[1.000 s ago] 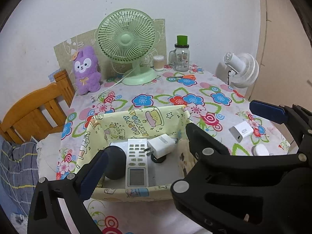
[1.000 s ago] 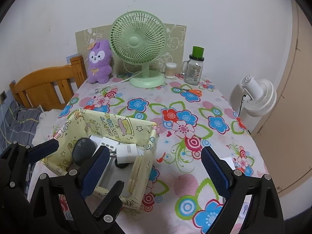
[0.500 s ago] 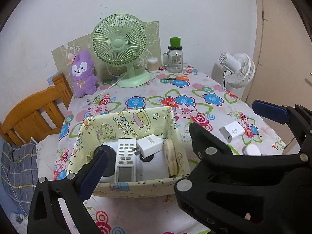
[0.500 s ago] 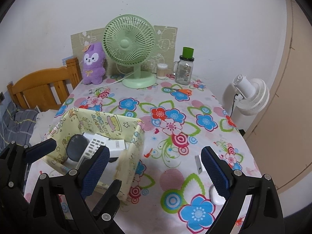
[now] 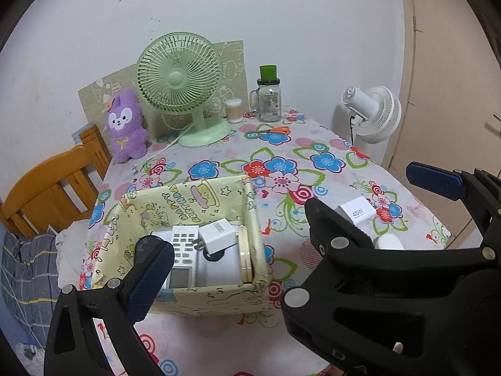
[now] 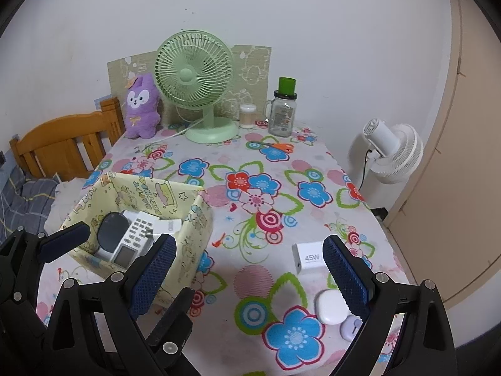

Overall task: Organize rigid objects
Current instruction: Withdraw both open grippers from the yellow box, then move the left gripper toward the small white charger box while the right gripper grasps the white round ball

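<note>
Charger (image 6: 308, 256) on tablecloth just beside right claw (image 6: 250, 269), claw spread wide

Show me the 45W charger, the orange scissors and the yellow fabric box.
45W charger (image 6: 308, 257), right wrist view, its printed top face.
orange scissors (image 6: 283, 147), right wrist view, the handles.
yellow fabric box (image 5: 194, 199), left wrist view, inner far wall.

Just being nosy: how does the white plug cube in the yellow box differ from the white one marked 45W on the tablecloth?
The charger in the box lies tilted on other items with its metal prongs showing; the 45W charger lies flat on the floral tablecloth, no prongs visible. The boxed one shows no wattage print; the other reads 45W. Both are white, blocky plugs.
</note>
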`<action>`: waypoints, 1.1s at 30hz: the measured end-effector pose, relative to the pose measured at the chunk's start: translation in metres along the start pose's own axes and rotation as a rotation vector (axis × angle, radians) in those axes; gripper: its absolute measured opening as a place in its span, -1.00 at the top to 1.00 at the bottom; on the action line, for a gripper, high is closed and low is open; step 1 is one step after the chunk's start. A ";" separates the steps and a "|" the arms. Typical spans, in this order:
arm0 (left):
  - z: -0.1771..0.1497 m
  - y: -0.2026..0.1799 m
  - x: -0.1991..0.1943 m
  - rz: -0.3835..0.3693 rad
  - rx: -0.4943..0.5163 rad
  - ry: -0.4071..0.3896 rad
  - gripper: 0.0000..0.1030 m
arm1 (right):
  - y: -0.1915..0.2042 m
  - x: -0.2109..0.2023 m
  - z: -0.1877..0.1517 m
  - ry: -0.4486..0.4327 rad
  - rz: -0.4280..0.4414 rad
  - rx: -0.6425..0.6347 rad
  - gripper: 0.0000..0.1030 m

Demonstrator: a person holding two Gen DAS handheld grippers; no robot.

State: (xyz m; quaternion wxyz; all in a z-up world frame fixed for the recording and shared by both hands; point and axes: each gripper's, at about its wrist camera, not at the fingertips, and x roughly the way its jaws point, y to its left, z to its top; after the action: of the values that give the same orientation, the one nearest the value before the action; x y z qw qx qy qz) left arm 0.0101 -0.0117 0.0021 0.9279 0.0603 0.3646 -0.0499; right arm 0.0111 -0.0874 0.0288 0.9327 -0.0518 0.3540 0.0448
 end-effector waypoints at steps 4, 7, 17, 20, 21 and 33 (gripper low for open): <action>0.000 -0.010 -0.001 -0.009 0.006 -0.004 -0.99 | -0.008 -0.002 -0.003 -0.001 -0.009 0.006 -0.87; 0.000 -0.015 0.001 -0.016 0.007 -0.005 -0.99 | -0.014 -0.004 -0.005 0.000 -0.016 0.009 -0.87; -0.002 -0.042 0.005 -0.047 0.033 -0.009 -0.99 | -0.040 -0.004 -0.016 0.014 -0.050 0.036 -0.87; -0.001 -0.048 0.004 -0.048 0.042 -0.020 -0.99 | -0.047 -0.006 -0.019 0.011 -0.053 0.045 -0.87; -0.001 -0.050 0.004 -0.049 0.046 -0.023 -0.99 | -0.049 -0.006 -0.019 0.011 -0.053 0.049 -0.87; 0.001 -0.077 0.013 -0.085 0.070 -0.035 -0.99 | -0.077 -0.005 -0.028 0.014 -0.094 0.085 -0.87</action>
State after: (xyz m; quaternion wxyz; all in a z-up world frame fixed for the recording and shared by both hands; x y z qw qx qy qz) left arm 0.0090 -0.0882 -0.0118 0.9286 0.0761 0.3484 -0.1031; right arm -0.0020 -0.1678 0.0164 0.9327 -0.0291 0.3592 -0.0143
